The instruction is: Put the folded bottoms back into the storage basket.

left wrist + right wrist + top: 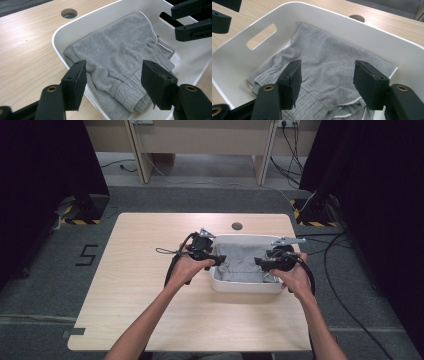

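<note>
A white plastic bin (245, 288) stands right of centre on the wooden table (140, 290). Inside it lies a folded grey garment (241, 262) with white piping and a ribbed waistband. My left gripper (216, 258) hovers over the bin's left rim, open, nothing between its pads. In the left gripper view the gripper (113, 75) looks down on the garment (117, 50) and the bin's rim (60, 32). My right gripper (260, 262) hangs over the bin's right side, also open and holding nothing. In the right gripper view the gripper (327, 75) stands just above the garment (324, 50).
A round cable hole (237, 226) sits in the table behind the bin. The bin's wall has a handle slot (261, 36). Bare tabletop stretches to the left and front. Cables run across the floor at the right, and dark curtains flank both sides.
</note>
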`<action>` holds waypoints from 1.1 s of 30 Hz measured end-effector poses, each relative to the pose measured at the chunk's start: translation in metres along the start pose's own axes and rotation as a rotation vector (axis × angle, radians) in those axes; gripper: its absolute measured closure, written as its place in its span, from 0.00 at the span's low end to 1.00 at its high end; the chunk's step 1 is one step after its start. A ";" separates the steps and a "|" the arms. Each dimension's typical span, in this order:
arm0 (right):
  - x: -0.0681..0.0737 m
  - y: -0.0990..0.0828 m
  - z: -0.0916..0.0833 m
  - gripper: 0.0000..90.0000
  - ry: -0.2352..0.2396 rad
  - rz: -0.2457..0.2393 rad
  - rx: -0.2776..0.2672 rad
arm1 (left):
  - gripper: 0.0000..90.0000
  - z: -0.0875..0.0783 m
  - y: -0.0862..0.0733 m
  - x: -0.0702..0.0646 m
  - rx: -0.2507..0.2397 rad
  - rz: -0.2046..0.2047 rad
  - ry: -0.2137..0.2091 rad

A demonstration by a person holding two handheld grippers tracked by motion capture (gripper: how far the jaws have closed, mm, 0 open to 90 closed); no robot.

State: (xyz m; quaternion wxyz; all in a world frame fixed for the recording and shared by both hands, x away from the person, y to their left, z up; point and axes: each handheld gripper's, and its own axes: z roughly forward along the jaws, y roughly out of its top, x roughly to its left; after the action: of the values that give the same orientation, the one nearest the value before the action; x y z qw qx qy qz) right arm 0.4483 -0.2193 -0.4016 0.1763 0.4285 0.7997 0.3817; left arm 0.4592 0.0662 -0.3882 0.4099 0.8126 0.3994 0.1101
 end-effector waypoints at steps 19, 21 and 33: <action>0.019 -0.007 -0.019 0.40 0.030 -0.003 -0.047 | 0.30 -0.044 -0.038 0.024 -0.052 -0.041 0.013; 0.020 -0.008 -0.020 0.39 0.035 0.002 -0.051 | 0.29 -0.048 -0.042 0.026 -0.054 -0.044 0.015; 0.029 -0.016 -0.025 0.37 0.028 -0.012 -0.049 | 0.28 -0.065 -0.061 0.031 -0.075 -0.050 0.027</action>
State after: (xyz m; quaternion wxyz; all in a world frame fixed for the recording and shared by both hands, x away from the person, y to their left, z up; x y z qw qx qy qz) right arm 0.4076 -0.2123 -0.3969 0.1778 0.4138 0.7952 0.4060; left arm 0.4128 0.1479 -0.3978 0.4372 0.7849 0.4206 0.1259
